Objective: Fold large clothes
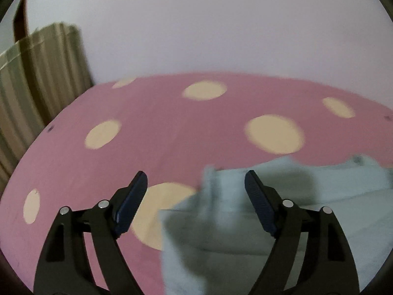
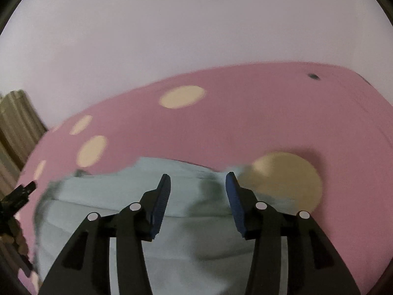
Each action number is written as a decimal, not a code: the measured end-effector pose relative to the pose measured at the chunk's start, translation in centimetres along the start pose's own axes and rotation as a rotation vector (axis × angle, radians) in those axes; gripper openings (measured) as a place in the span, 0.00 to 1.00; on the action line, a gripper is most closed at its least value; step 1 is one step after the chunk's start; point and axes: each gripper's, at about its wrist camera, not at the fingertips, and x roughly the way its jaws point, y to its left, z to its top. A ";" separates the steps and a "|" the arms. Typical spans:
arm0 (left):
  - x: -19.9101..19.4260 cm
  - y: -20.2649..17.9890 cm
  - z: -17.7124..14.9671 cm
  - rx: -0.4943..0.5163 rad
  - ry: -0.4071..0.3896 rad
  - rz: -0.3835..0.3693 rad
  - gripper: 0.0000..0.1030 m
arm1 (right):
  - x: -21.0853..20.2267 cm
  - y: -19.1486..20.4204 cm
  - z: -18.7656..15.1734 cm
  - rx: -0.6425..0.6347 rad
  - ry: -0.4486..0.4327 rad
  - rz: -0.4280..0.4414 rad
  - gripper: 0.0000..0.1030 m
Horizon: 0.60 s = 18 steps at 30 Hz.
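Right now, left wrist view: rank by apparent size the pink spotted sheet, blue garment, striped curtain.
1. pink spotted sheet
2. blue garment, though nearness to the camera inflates it
3. striped curtain, partly cut off

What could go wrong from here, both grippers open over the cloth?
1. The garment lies loose under the open right gripper; its far edge looks rumpled, so the fold may not lie flat.
2. The left gripper sits above a raised corner; a low pass could snag it.
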 end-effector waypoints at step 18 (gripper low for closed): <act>6.1 -9.6 -4.6 0.087 0.142 -0.127 0.88 | 8.7 9.5 -5.5 -0.188 0.113 -0.064 0.48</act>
